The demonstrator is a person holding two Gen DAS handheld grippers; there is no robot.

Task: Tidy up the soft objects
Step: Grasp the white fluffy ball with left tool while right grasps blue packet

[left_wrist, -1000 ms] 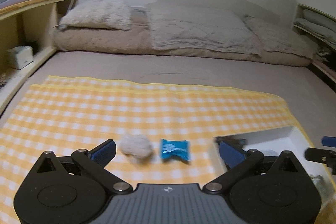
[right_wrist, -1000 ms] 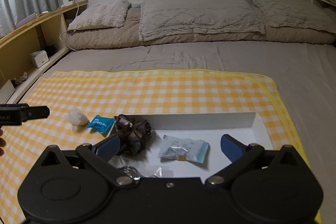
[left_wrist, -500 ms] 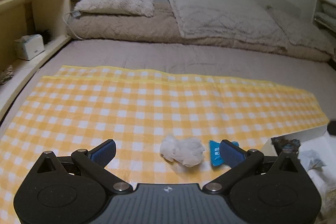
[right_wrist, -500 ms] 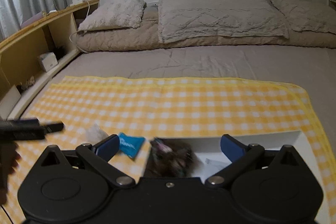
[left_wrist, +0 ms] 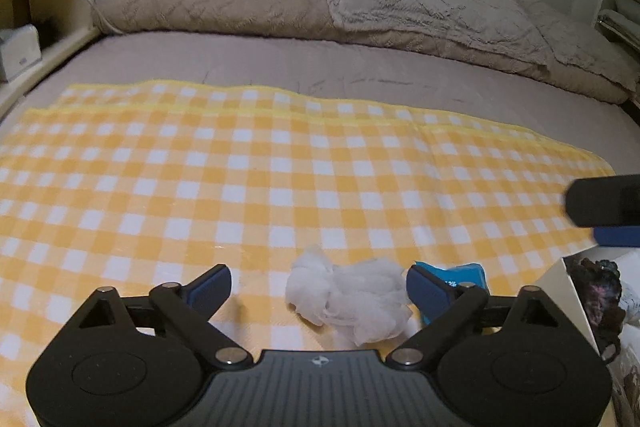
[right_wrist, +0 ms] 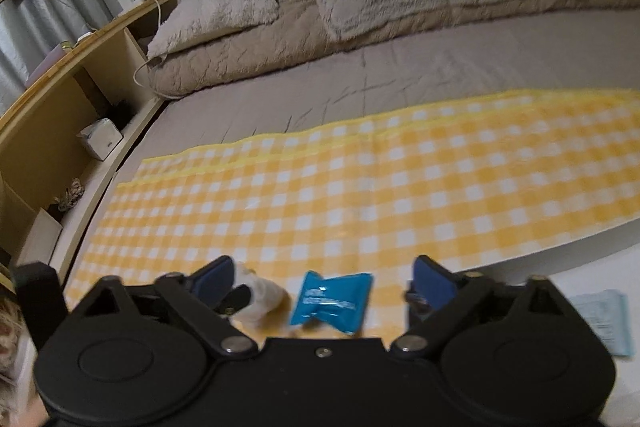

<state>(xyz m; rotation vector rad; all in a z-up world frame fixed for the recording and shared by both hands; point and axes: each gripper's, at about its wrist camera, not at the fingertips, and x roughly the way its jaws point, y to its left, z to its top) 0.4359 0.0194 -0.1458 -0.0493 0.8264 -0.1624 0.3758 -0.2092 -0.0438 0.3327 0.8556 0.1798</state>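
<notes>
1. Tissue wad (left_wrist: 352, 297), white and crumpled, lies on the checked cloth (left_wrist: 280, 179) between our left hand-held gripper (left_wrist: 318, 285) jaws, which are closing wide and empty.
2. The blue packet (right_wrist: 332, 301) sits between our right hand-held gripper (right_wrist: 322, 281) jaws, also closing, not yet gripping.
3. Both things lie just beside each other; we risk the grippers colliding.
4. Closing low could pinch the cloth, dragging it.
</notes>
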